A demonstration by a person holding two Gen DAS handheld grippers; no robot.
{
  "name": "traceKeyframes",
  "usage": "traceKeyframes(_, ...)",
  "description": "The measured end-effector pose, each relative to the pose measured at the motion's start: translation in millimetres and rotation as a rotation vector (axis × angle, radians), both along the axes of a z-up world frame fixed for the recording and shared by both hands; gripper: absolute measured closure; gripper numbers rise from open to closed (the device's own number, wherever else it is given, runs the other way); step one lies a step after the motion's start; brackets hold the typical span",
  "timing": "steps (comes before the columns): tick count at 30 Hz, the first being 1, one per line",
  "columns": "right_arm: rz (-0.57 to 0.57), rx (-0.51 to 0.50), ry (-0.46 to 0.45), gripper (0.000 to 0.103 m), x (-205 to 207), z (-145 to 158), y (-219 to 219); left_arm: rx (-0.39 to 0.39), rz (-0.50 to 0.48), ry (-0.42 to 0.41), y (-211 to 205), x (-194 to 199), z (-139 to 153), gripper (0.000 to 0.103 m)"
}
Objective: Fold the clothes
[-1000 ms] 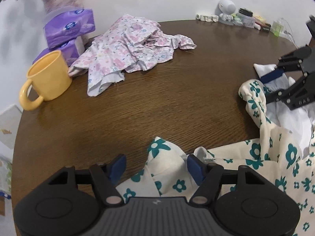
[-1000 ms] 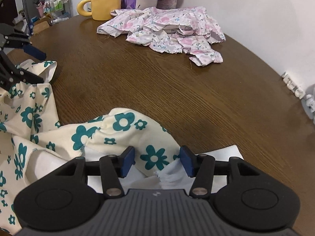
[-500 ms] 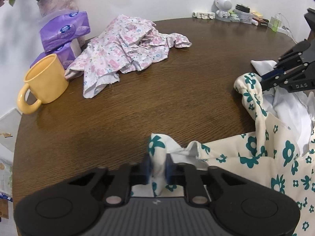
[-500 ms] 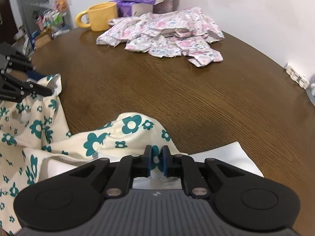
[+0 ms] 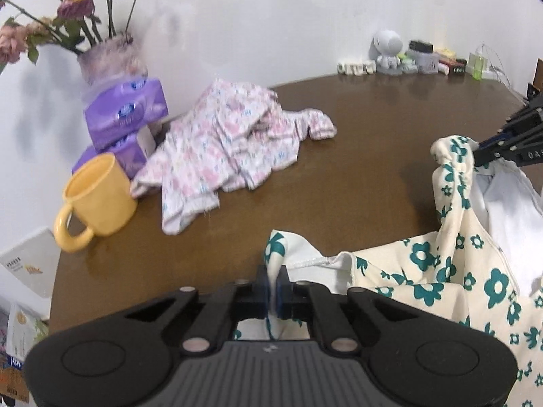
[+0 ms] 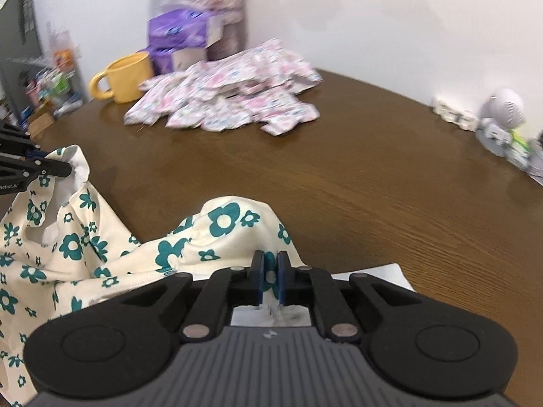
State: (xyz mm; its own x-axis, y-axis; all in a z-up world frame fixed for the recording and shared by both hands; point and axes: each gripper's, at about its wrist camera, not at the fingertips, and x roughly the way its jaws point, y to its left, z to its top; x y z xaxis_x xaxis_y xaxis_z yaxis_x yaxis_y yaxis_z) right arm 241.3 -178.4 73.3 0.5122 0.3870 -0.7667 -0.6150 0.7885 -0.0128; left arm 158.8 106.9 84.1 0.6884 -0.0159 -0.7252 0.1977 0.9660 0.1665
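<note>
- Together, the left claw (image 5: 273,288) and right claw (image 6: 270,279) each clamp a fold of the cream flowered garment (image 5: 441,271), likely to spread it for folding.
- Its edge is raised above the brown table (image 5: 305,186); the rest trails down.
- Meanwhile a pink flowered garment (image 5: 230,146) waits near the yellow mug (image 5: 98,196).

I count two garments (image 5: 458,271) (image 5: 230,149), one yellow mug (image 5: 98,196), two purple tissue packs (image 5: 125,112) (image 5: 127,151), one vase (image 5: 108,57), one white figurine (image 5: 387,51).

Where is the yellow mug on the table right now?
In the left wrist view the yellow mug stands at the table's far left edge, just in front of the purple tissue packs and beside the pink floral garment.
</note>
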Motion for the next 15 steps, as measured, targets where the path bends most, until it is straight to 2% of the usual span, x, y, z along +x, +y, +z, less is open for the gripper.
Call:
traceKeyframes(9, -0.205, -0.026, -0.117, 0.097, 5, 24, -25, -0.033, -0.018, -0.138, 4, 50, 20, 0.100)
traceKeyframes(15, -0.316, -0.038, -0.143, 0.097, 33, 29, -36, -0.030, -0.011, -0.122, 1, 93, 11, 0.100)
